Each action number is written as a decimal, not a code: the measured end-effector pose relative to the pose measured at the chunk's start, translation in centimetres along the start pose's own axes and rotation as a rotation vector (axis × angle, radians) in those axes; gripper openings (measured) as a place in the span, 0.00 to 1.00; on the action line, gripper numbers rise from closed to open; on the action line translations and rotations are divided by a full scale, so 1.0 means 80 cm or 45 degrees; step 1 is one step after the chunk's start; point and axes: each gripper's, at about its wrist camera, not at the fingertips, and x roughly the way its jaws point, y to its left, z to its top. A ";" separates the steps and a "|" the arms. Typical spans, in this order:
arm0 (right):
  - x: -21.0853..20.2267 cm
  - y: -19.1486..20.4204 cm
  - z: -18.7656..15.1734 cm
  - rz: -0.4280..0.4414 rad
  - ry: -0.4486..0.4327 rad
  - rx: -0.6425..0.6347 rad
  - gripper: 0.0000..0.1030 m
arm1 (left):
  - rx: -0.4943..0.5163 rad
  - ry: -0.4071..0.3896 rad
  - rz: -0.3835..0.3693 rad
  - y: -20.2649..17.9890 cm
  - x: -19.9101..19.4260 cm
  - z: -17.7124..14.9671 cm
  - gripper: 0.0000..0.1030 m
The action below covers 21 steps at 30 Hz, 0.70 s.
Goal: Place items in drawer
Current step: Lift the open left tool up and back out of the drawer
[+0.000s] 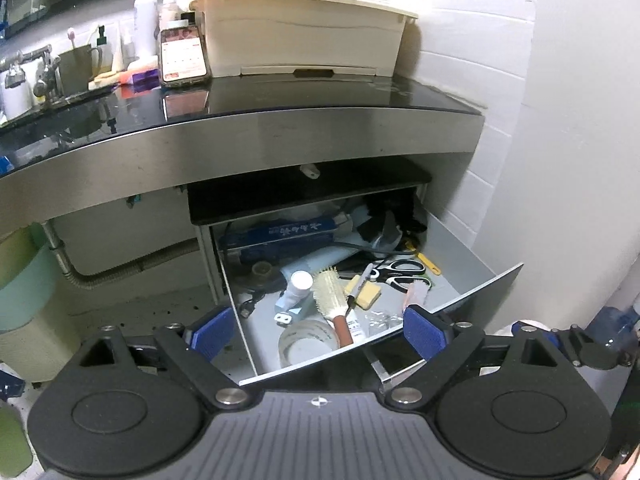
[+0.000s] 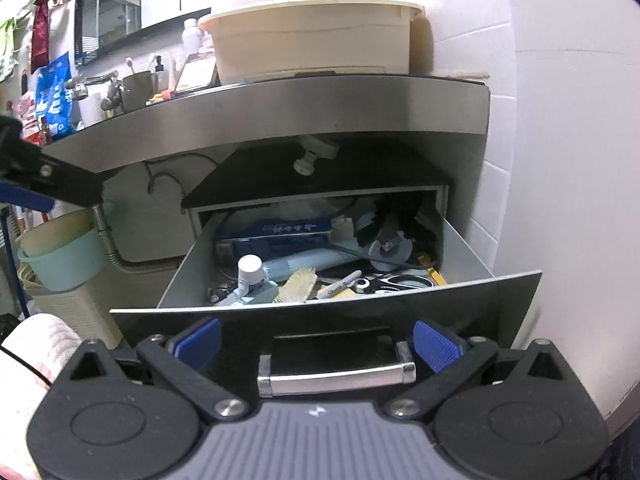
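The grey drawer (image 1: 472, 280) under the steel counter stands pulled out and is full of clutter: a hairbrush (image 1: 330, 294), scissors (image 1: 400, 272), a tape roll (image 1: 308, 344), a white-capped bottle (image 1: 300, 282), a blue box (image 1: 280, 236). My left gripper (image 1: 318, 332) is open and empty, above the drawer's near left corner. My right gripper (image 2: 316, 342) is open and empty, its blue pads (image 2: 434, 344) either side of the drawer's metal handle (image 2: 336, 378), a little above it. The drawer (image 2: 460, 292) front faces the right wrist camera.
On the black countertop (image 1: 320, 100) stand a cream plastic box (image 1: 304, 36), a phone (image 1: 184, 56), bottles and a cup (image 1: 78, 66) by a tap. A green basin (image 2: 60, 264) hangs at left. White tiled wall (image 1: 500, 80) borders the right side.
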 end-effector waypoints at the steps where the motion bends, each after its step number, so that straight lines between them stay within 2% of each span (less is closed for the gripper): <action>1: 0.001 0.000 -0.002 -0.004 0.006 0.000 1.00 | -0.006 -0.010 0.012 -0.001 -0.002 -0.002 0.90; 10: 0.005 0.007 -0.018 -0.035 -0.019 -0.019 1.00 | -0.049 -0.100 0.115 -0.006 -0.016 -0.019 0.92; 16: 0.007 0.011 -0.021 -0.064 -0.030 -0.040 1.00 | -0.076 -0.070 0.113 -0.003 -0.011 -0.029 0.93; 21: 0.016 0.015 -0.025 -0.066 0.014 -0.068 0.95 | -0.068 -0.074 0.147 -0.003 -0.012 -0.041 0.93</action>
